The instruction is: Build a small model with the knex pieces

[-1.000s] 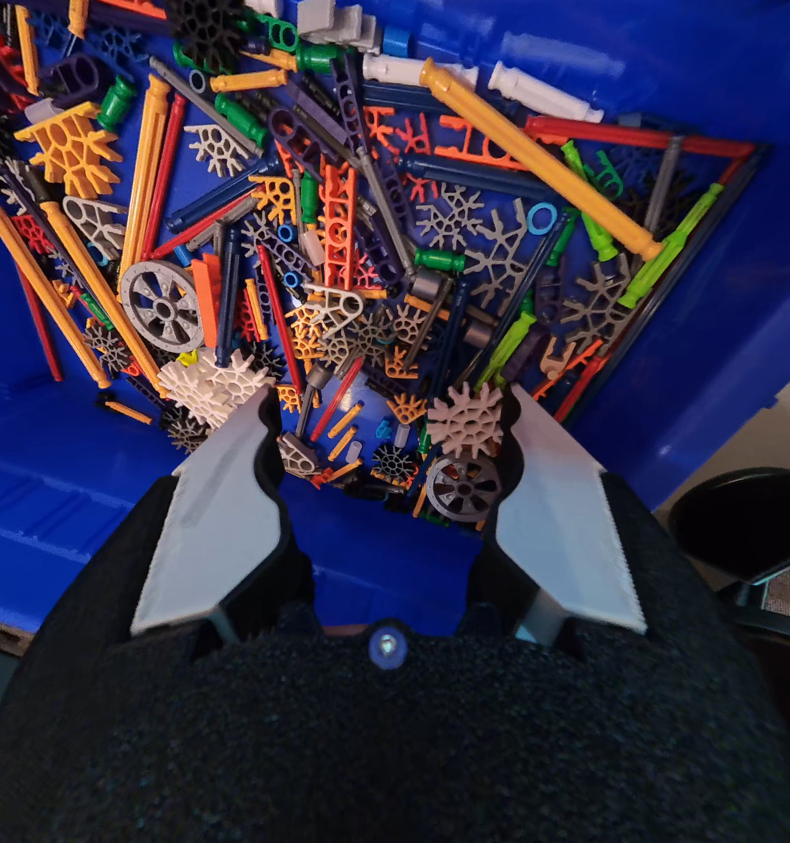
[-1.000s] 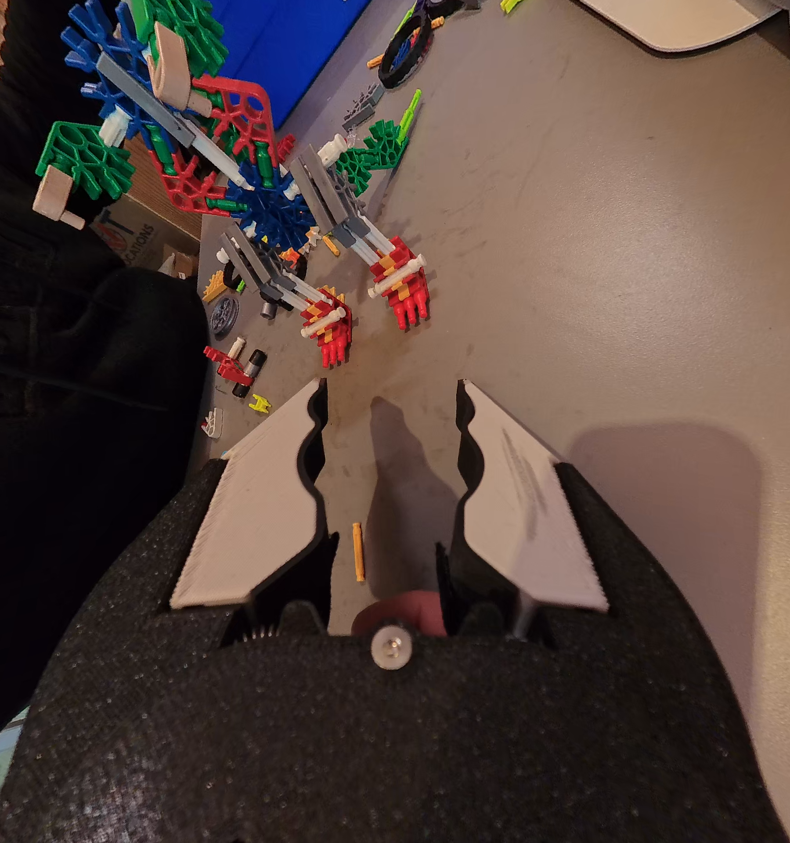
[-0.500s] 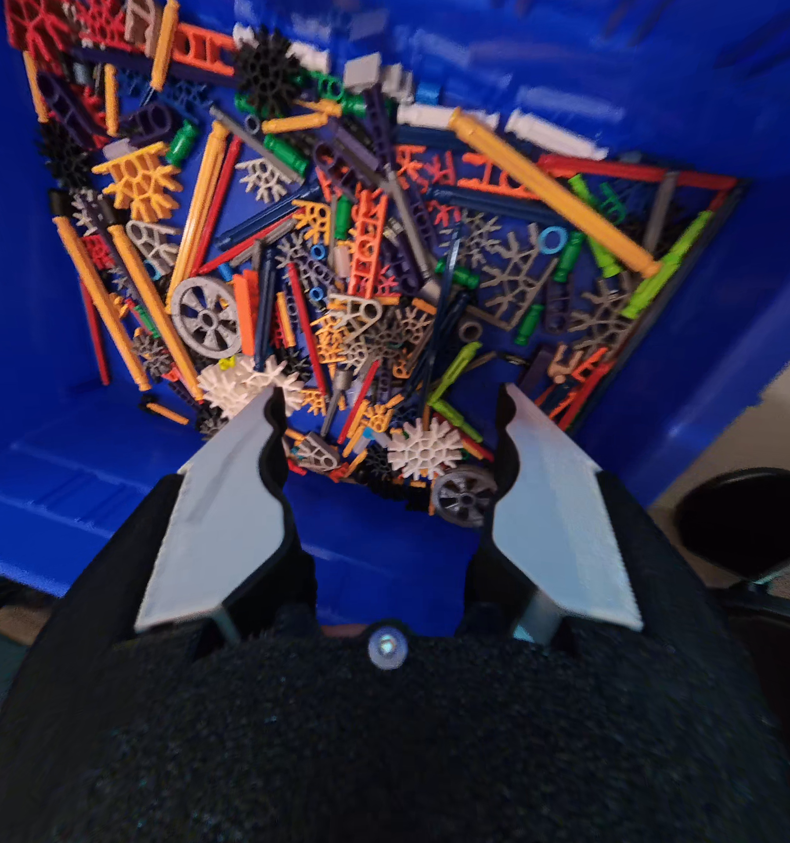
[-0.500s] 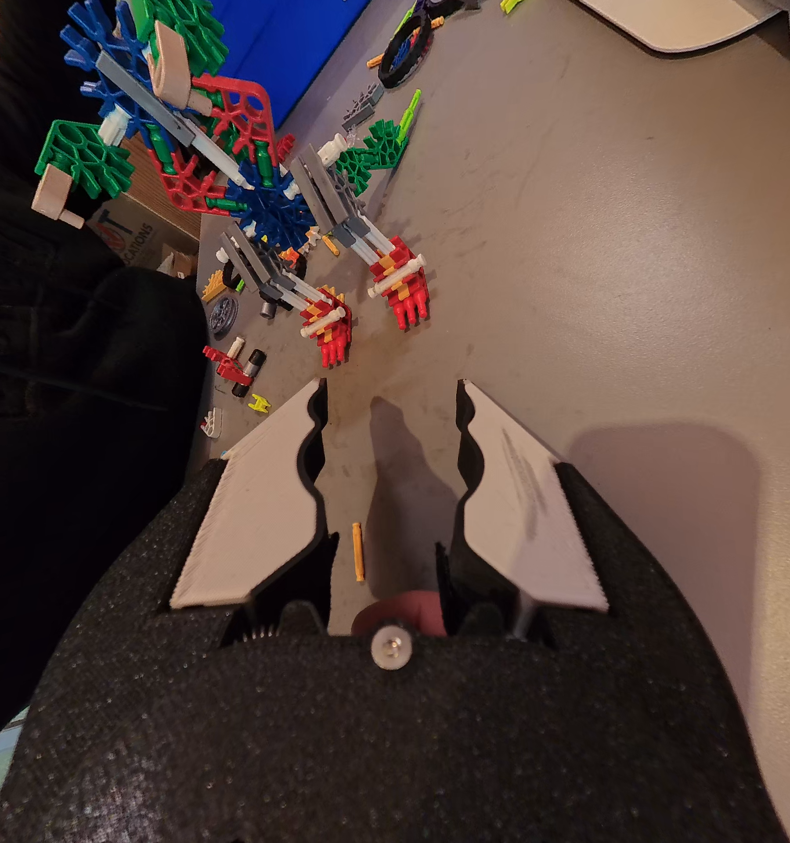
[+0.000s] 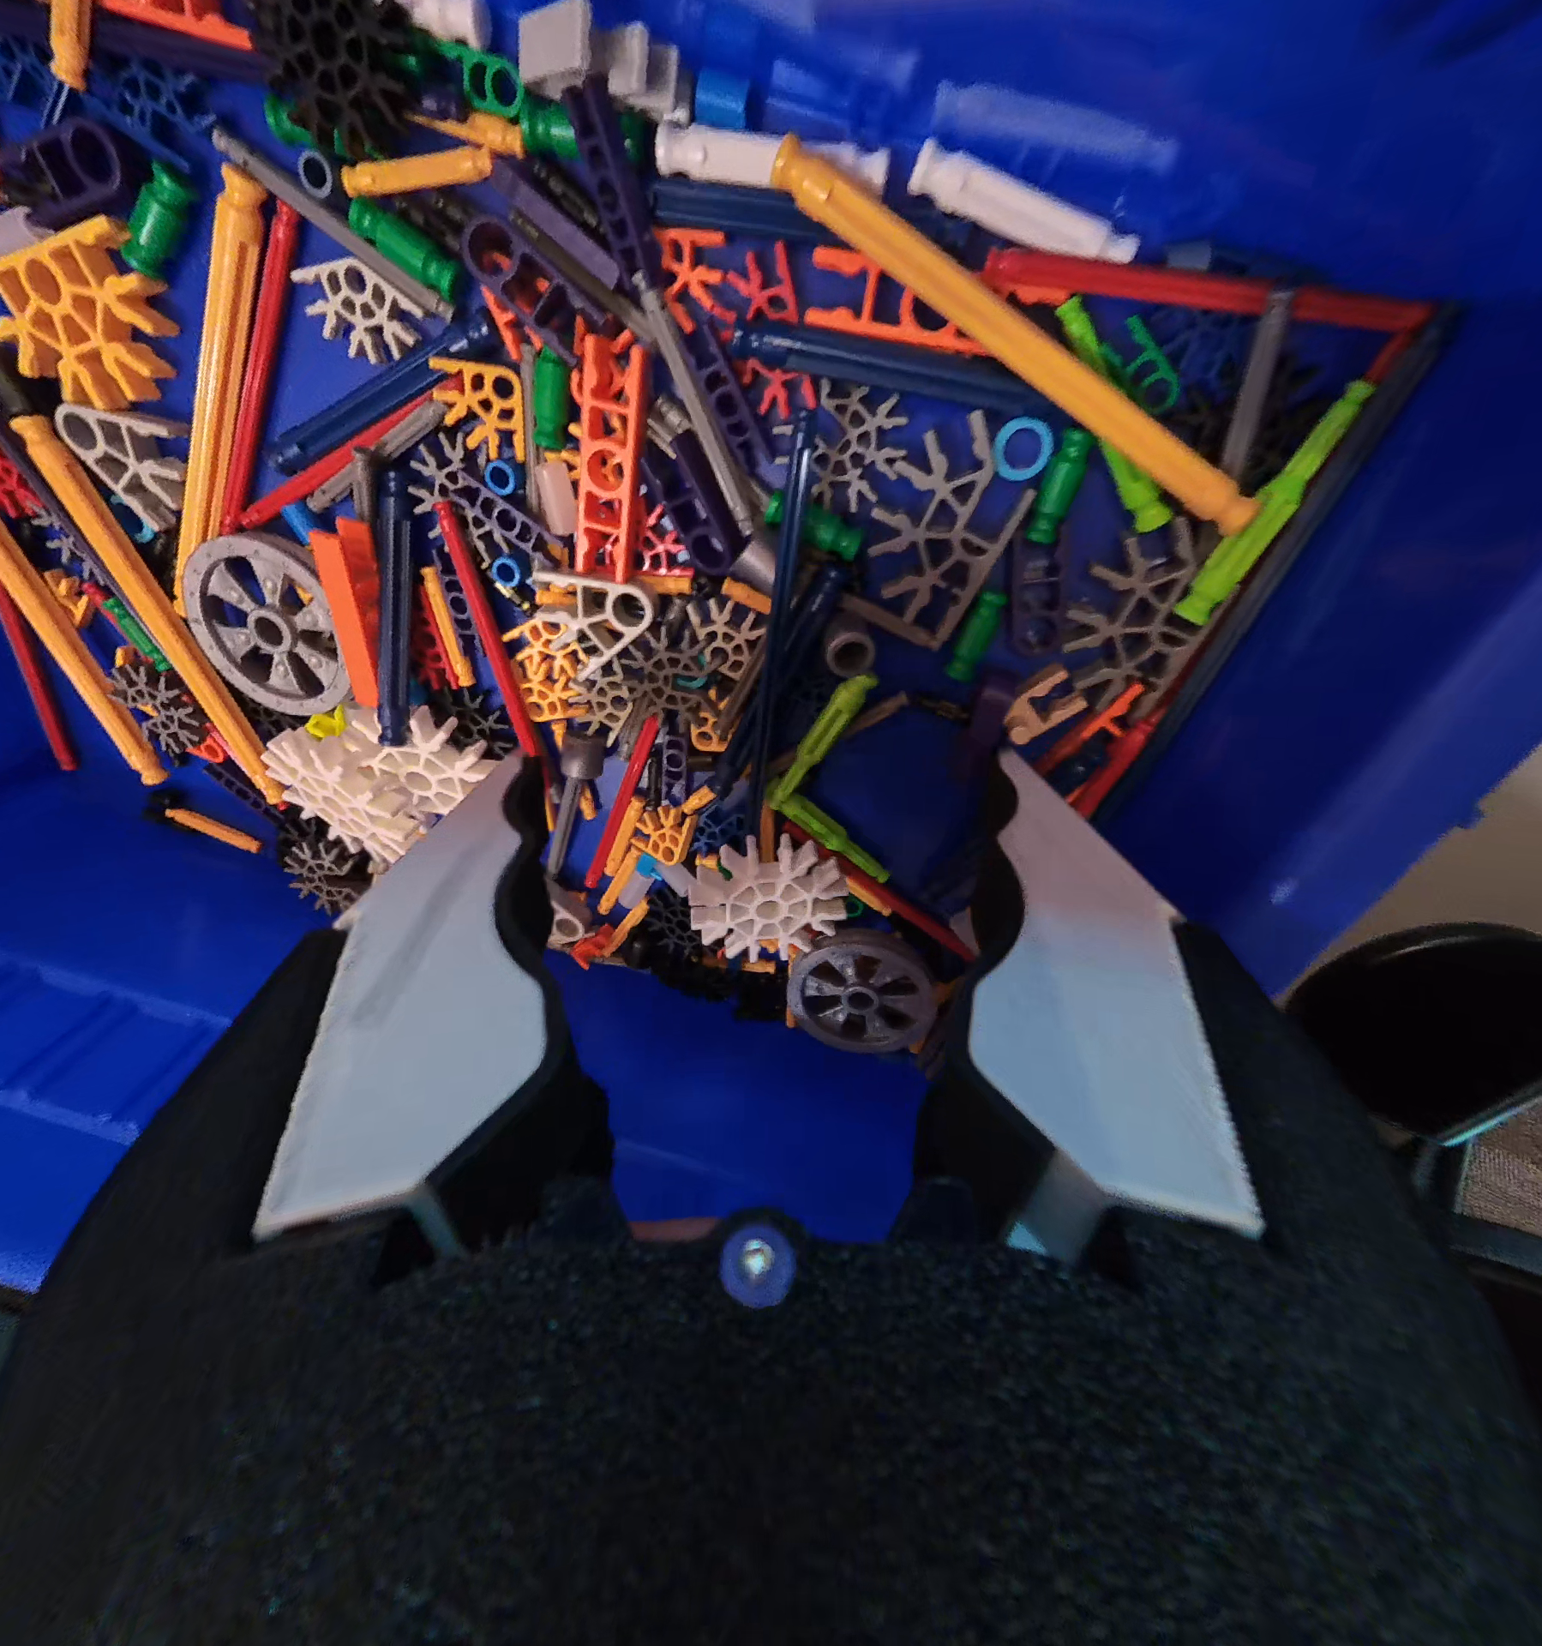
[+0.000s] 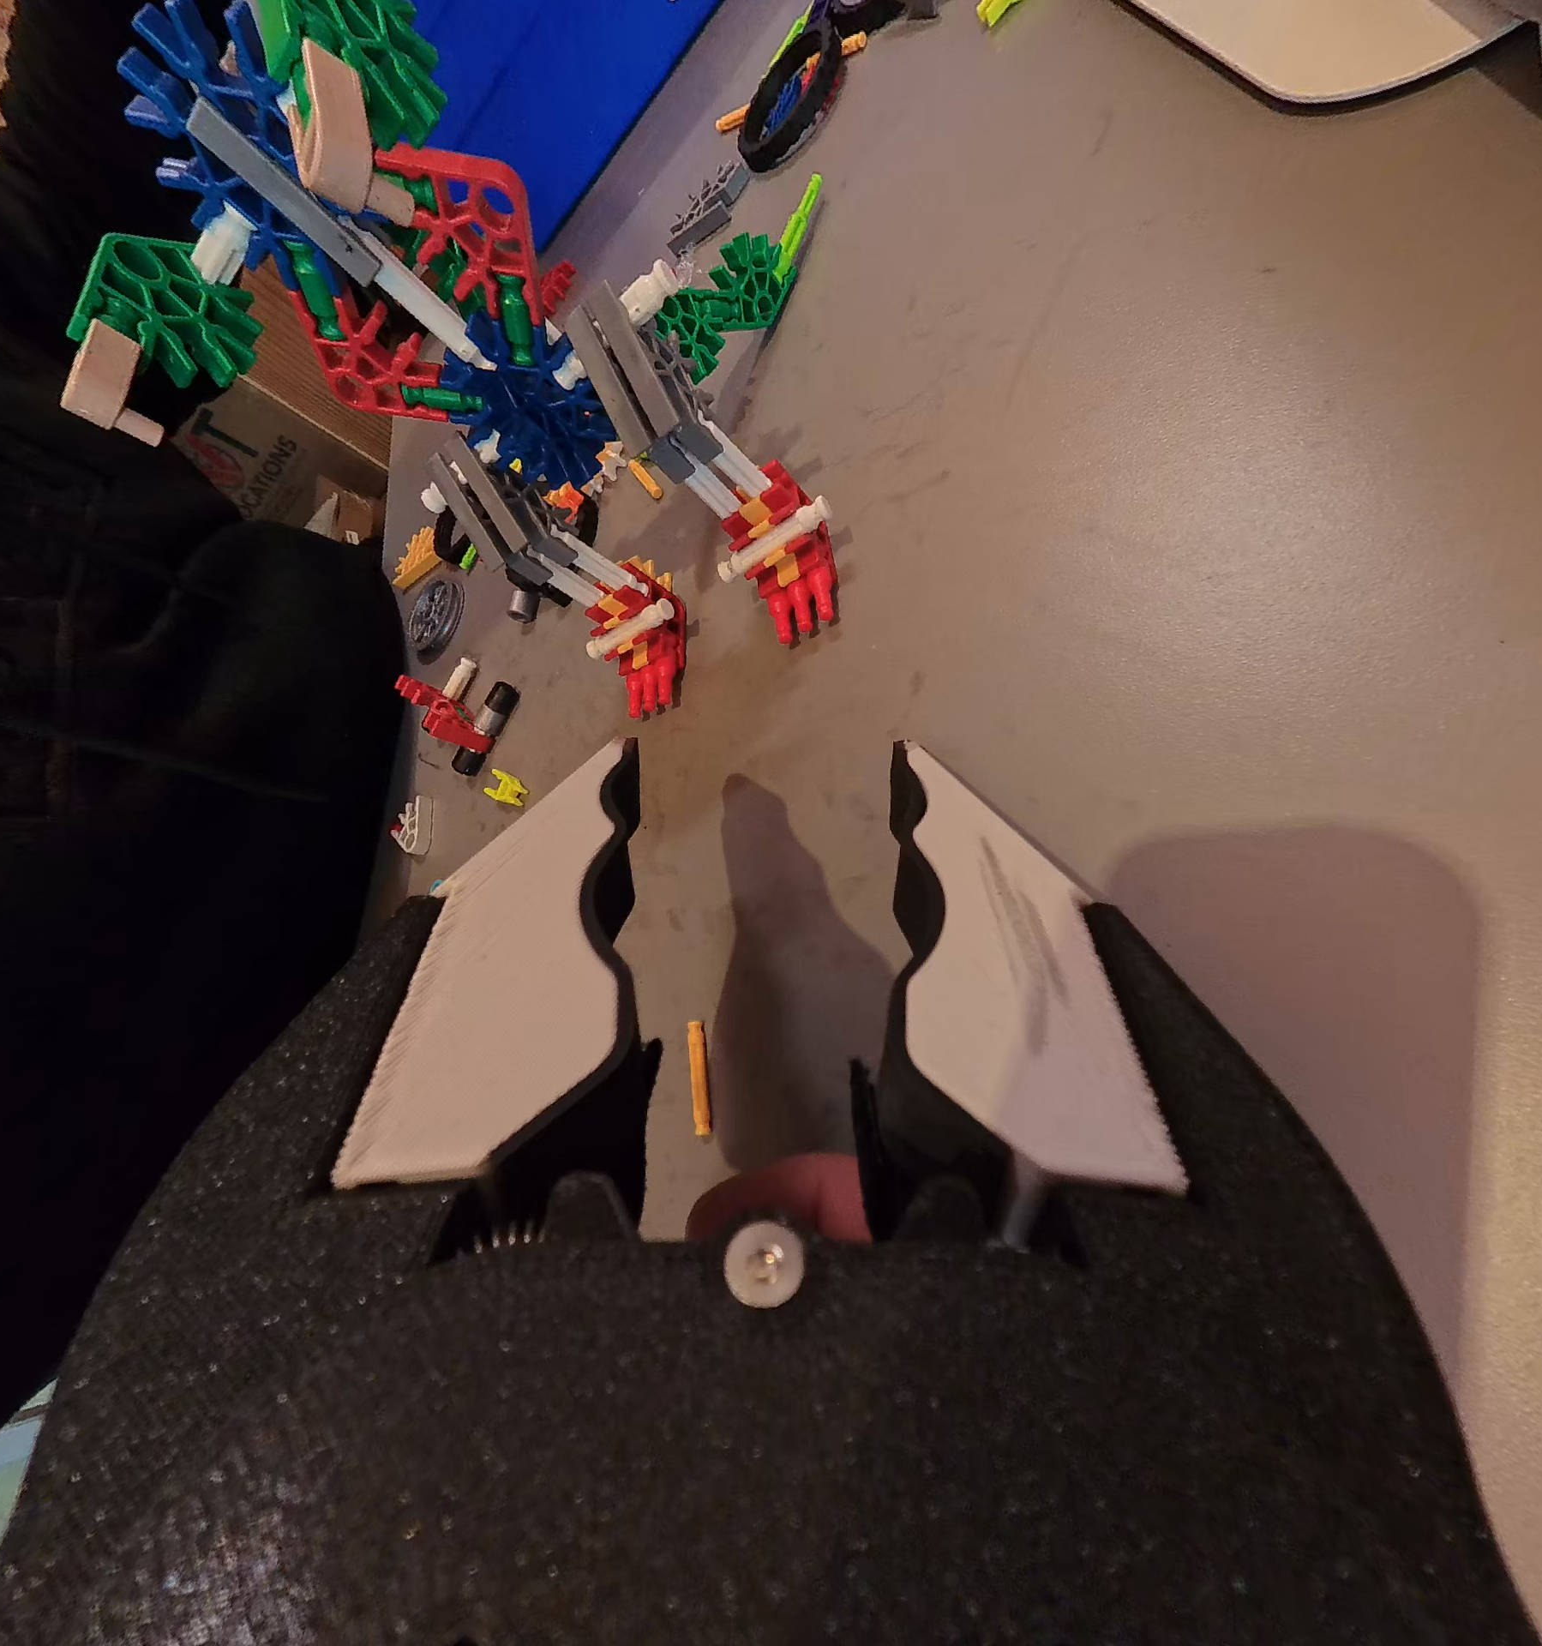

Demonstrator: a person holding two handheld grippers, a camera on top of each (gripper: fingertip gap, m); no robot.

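Observation:
My left gripper [image 5: 763, 775] is open and empty, hovering inside a blue plastic bin [image 5: 1328, 223] over a heap of construction-toy rods, connectors and wheels. A white snowflake connector [image 5: 767, 900] and a small grey wheel [image 5: 860, 993] lie between and just below its fingertips. A larger grey wheel [image 5: 264, 628] lies to the left. My right gripper [image 6: 763, 757] is open and empty above a grey table [image 6: 1194, 534]. A small orange rod [image 6: 698, 1078] lies between its fingers on the table. A built figure with red feet [image 6: 651, 641] stands just ahead.
Loose parts lie left of the right gripper: a red and black piece [image 6: 460, 712], a small yellow clip [image 6: 506, 788], a grey wheel [image 6: 436, 610]. A black tyre [image 6: 789, 102] and the blue bin's side [image 6: 562, 80] are farther back. A black chair [image 5: 1462, 1024] is right of the bin. The right gripper is farther from the white snowflake connector [image 5: 767, 900], some 50 cm, than the left, some 4 cm. The small grey wheel [image 5: 860, 993] lies some 6 cm from my left tips, 50 cm from my right tips.
The left gripper pulled back over the bin half a second ago and has come in closer again, shifted right; the white snowflake connector now sits between its fingertips. The right gripper has not moved.

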